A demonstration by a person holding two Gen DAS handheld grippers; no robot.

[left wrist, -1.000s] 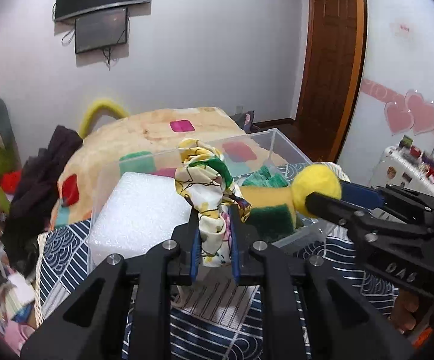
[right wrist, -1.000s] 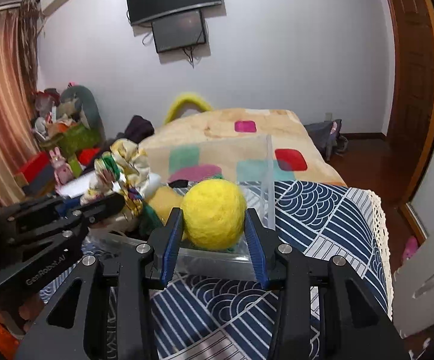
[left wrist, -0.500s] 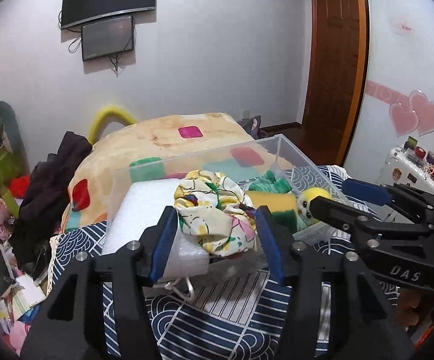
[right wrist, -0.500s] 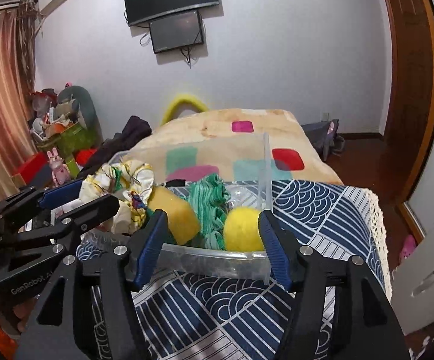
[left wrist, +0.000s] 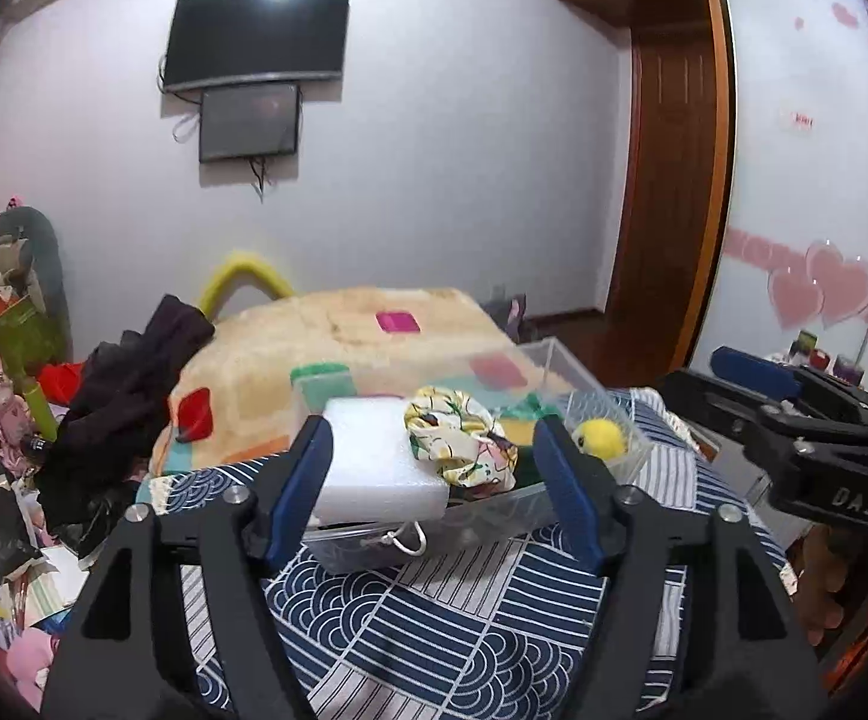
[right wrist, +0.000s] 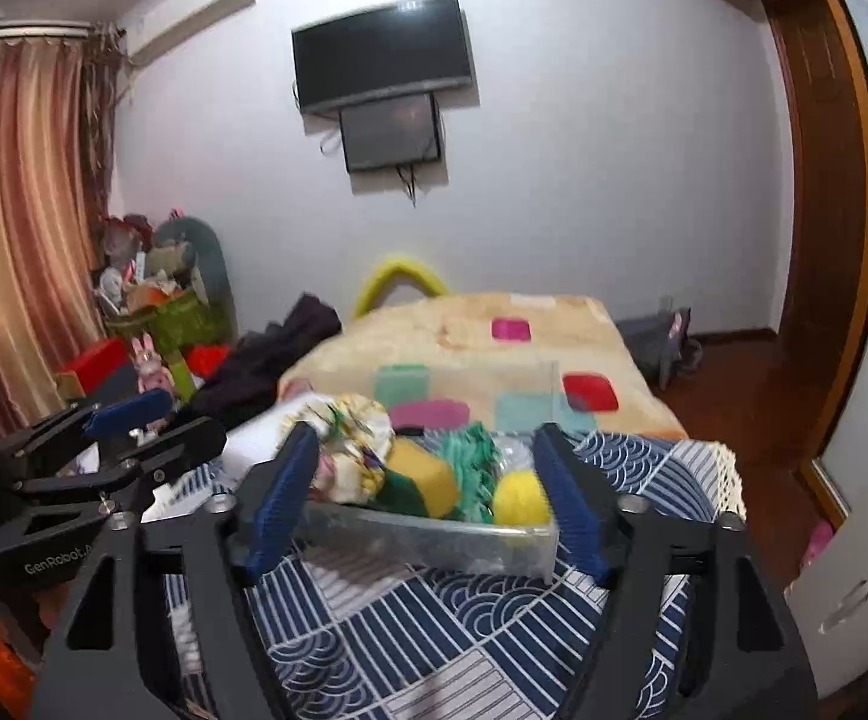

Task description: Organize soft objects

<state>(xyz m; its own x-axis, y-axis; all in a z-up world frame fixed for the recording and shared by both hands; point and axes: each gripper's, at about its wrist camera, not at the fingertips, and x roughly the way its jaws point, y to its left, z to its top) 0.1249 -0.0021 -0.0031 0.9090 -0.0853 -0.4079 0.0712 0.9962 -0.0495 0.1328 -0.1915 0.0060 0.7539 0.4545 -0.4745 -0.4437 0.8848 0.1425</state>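
Over patterned cloth [left wrist: 434, 630], both tongs [left wrist: 434, 474] [right wrist: 425, 492] hover level, spread, empty.

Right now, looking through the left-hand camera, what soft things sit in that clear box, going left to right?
White foam block → floral fabric scrunchie → yellow sponge with a green scrub side → yellow fuzzy ball, all inside the clear plastic bin.

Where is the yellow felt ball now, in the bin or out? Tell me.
In. The yellow felt ball rests inside the clear plastic bin at its right end, beside the green cloth. The right gripper is open and empty.
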